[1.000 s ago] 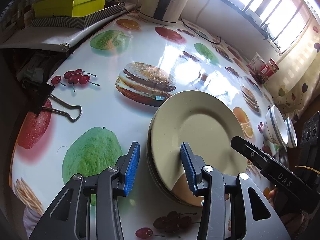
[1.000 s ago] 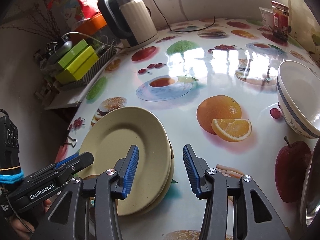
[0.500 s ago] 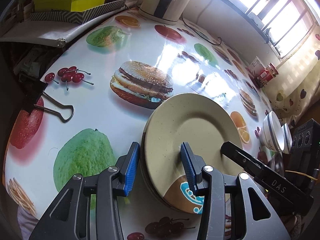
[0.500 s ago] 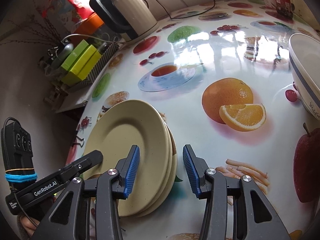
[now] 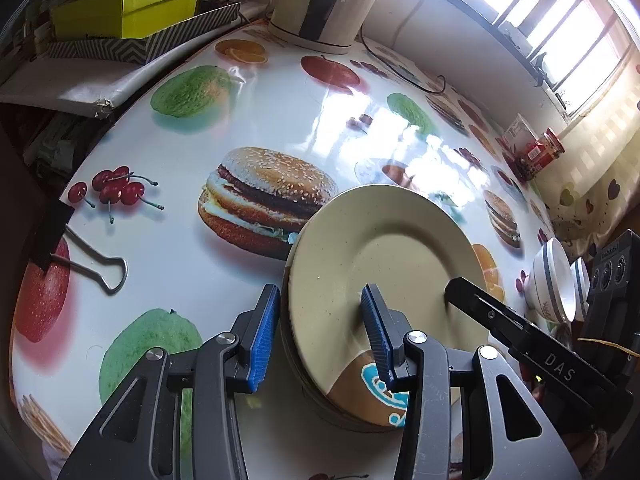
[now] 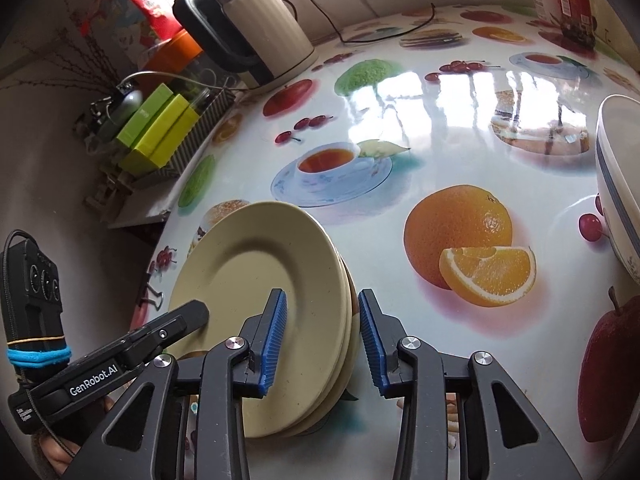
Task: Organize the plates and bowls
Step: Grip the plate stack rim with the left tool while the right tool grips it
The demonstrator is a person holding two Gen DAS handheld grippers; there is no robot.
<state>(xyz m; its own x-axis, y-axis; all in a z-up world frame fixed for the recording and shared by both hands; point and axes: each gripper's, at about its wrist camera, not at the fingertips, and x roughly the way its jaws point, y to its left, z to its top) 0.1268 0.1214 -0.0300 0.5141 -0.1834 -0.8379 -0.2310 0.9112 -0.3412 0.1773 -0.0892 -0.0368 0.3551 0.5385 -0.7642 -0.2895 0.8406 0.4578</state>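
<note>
A stack of beige plates lies on the fruit-print table; it also shows in the right wrist view. The near part of the top plate has a brown patch with a blue pattern. My left gripper is open, its jaws straddling the stack's left rim. My right gripper is open, its jaws straddling the stack's right rim. Each gripper shows in the other's view. White bowls with a grey band stand on the right, one large in the right wrist view.
A cream electric kettle with a cord stands at the table's back. Green boxes sit on a striped tray at the left edge. A binder clip grips the tablecloth edge. A red jar stands near the window.
Both grippers have moved in so their open jaws now straddle opposite rims of the plate stack. The stack looks larger and closer in both views.
</note>
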